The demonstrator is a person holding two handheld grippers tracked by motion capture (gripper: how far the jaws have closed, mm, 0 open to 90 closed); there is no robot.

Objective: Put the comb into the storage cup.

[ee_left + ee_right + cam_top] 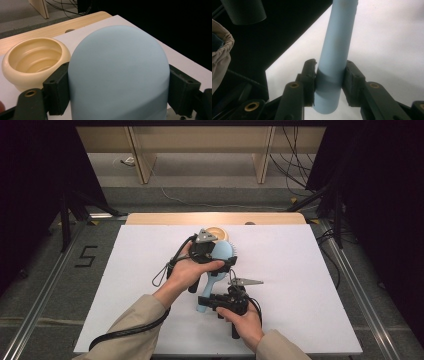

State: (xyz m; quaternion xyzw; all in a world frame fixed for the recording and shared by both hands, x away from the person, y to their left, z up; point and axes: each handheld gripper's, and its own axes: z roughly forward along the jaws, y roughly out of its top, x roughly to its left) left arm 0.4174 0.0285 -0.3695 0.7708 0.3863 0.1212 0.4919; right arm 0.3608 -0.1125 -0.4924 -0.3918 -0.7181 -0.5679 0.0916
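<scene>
The light blue hairbrush (216, 270) is already gripped over the white table (300, 285), the left gripper (216, 259) pinching its head, the right gripper (212, 302) its handle; probably placing it somewhere remains, maybe near the cream bowl (32, 62).

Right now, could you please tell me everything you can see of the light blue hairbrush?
The hairbrush is pale blue, smooth and matte, plastic by the look. It has a broad rounded head and a straight round handle. It lies lengthwise over the white table, head towards the cream bowl and apart from it. The left gripper clamps the head across its width; the right gripper clamps the handle near its end. Bristles show at the head's right edge.
</scene>
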